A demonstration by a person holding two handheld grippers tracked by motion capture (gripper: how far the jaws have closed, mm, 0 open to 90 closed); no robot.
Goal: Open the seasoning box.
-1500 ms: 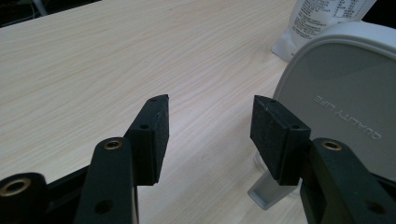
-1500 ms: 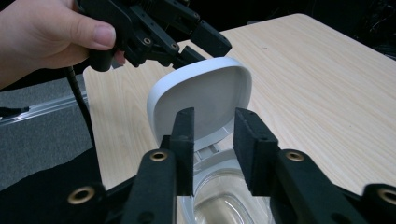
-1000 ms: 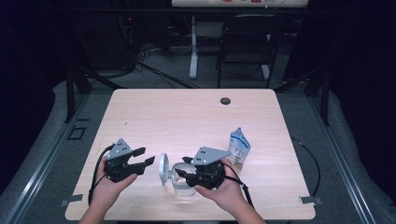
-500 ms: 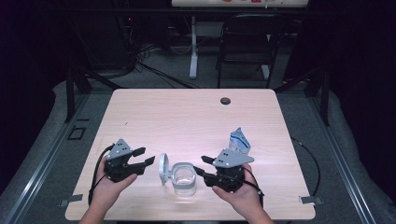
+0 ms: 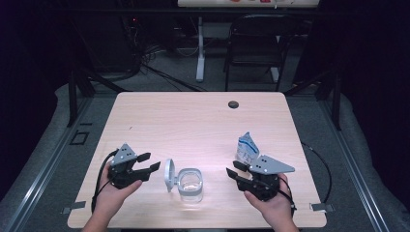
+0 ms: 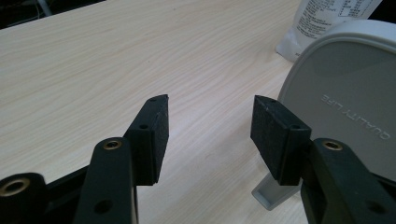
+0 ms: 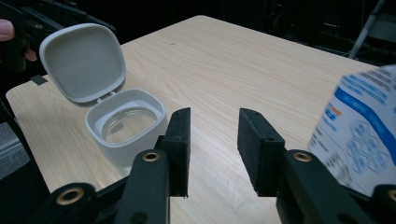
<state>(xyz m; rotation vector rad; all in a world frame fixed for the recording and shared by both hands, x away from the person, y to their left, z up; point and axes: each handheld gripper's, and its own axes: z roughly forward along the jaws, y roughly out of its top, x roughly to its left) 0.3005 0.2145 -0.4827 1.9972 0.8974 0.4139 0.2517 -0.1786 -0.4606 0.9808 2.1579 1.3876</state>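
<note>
Closing on nothing, right gripper (image 5: 237, 175) sits apparently just beside pouch (image 5: 247, 148).

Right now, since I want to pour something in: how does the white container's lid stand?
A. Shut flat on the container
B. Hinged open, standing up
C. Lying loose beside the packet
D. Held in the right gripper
B: the lid stands open at its hinge behind the white container, whose inside shows.
</note>
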